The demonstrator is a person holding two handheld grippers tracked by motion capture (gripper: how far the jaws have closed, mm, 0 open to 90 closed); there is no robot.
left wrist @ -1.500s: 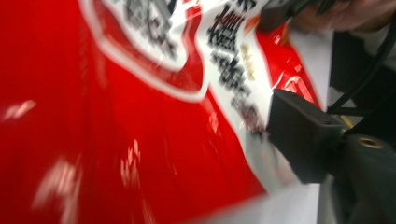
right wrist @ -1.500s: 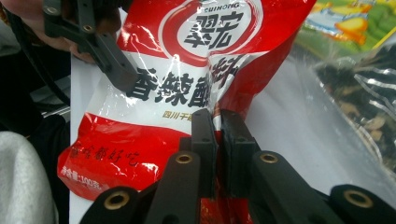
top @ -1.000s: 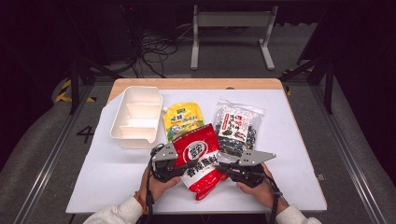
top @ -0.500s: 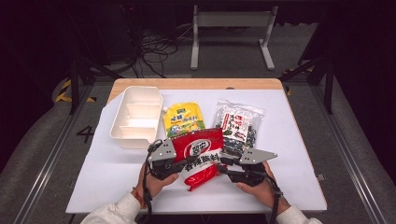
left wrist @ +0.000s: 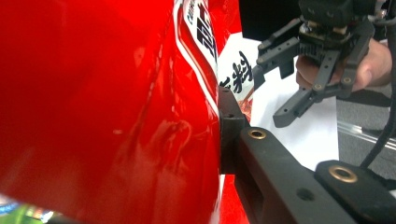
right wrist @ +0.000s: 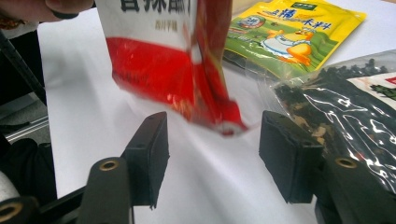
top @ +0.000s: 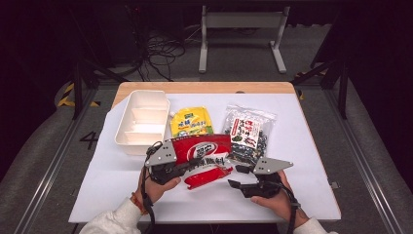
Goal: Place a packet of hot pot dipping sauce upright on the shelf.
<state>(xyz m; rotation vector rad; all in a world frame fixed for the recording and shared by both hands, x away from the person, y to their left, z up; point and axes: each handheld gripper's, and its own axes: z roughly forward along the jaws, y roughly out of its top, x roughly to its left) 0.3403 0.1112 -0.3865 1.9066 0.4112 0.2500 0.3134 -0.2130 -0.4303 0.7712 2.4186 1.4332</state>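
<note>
**Red seasoning packet lifted in my left gripper, right gripper empty beside it**

Nearest me, my two hands come in from the table's near edge; my left gripper [top: 181,170] is clamped on the red seasoning packet [top: 204,158], one black pad pressed flat against its glossy side in the left gripper view; the packet hangs tilted, its lower corner [right wrist: 229,123] just above the white table cover [top: 311,161]; my right gripper [top: 234,176] sits just beside that corner, jaws spread wide and holding nothing; in the right gripper view the corner dangles between and just beyond the two pads, touching neither.

Farther off lie a yellow sauce pouch [top: 191,123] and a clear bag of dark dried bits [top: 248,132], side by side; the white divided tray [top: 141,122] stands at the far left, its compartments bare.

I judge the step to be carrying the packet toward the tray; next calls for keeping my left grip firm, swinging left and forward over a compartment, then lowering before letting go.
</note>
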